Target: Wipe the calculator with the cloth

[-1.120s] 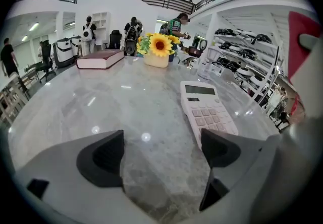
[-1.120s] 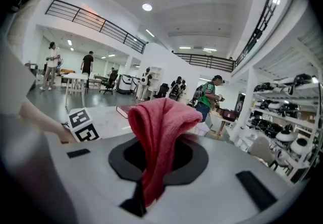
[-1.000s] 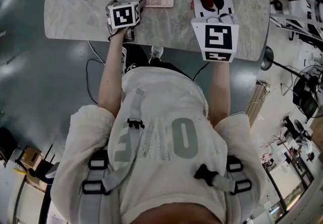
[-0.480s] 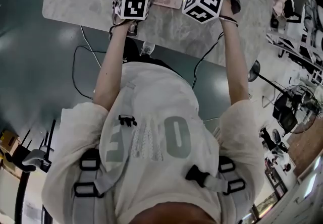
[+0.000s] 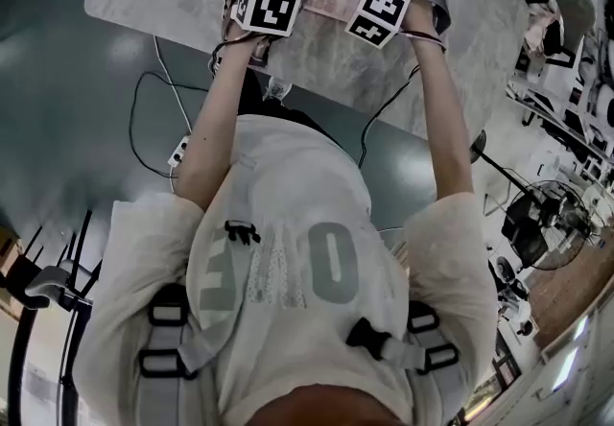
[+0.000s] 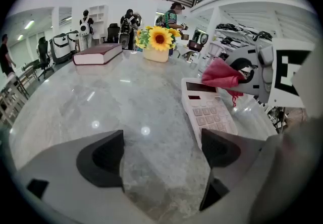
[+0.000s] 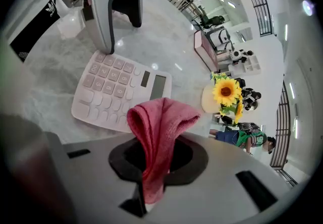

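The calculator [image 7: 113,89] lies flat and keys-up on the pale marbled bench [image 6: 101,107], between the 2 tools. It looks like a light, rigid plastic slab. I'd expect it to skid on that smooth top under a sideways wipe, so the safer hold is an edge or corner, not the keys or display.

The pink cloth [image 7: 159,132] is soft and limp. The right tool [image 7: 154,167] has its jaws pressed together on it, and a folded tuft stands out ahead of them toward the calculator. The left tool [image 6: 161,152] is spread, with only bare bench between its jaws. It sits low, just beside the calculator's near corner.

The head view shows both arms reaching out and the tools flanking the calculator, but there the cloth is only a small red spot. The right gripper view is the one that shows the pinch itself. The left gripper view catches the cloth from the side, over the display end, though I can't tell whether it touches. It also shows a book [image 6: 97,54] and a vase of sunflowers [image 6: 159,41] farther back on the bench.
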### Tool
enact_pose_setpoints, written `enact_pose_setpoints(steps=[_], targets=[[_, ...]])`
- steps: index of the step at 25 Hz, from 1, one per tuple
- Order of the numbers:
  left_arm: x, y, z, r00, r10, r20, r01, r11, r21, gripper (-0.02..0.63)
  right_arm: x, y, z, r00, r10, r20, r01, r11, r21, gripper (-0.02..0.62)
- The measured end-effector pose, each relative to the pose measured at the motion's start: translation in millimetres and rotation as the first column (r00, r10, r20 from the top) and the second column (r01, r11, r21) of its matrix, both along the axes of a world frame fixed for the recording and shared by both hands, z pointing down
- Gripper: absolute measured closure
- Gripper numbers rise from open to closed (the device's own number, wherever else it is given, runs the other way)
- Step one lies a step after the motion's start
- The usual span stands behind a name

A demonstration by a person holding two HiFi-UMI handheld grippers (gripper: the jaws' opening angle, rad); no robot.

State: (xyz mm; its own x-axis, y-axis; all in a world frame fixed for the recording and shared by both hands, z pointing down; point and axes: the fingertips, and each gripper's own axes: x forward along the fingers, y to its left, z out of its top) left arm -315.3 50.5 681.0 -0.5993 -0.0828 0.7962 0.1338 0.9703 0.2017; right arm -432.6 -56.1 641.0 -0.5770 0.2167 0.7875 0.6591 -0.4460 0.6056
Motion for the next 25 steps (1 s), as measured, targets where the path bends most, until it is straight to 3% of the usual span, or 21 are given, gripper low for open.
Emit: enact_pose_setpoints(steps=[10,25], targets=[[0,3,0,1.000,0.003,-0.030,-0.003,1.000,0.004,0.132,5,1,9,0.999,0.035,-0.015,-0.035,0.999,-0.005,0.540],[2,5,-2,1.000,0.002,-0.017,-0.002,1.000,-0.005,0.132,63,-16,30,0.996,0.015,-0.091,-0.012,0.999,0.036,0.541]])
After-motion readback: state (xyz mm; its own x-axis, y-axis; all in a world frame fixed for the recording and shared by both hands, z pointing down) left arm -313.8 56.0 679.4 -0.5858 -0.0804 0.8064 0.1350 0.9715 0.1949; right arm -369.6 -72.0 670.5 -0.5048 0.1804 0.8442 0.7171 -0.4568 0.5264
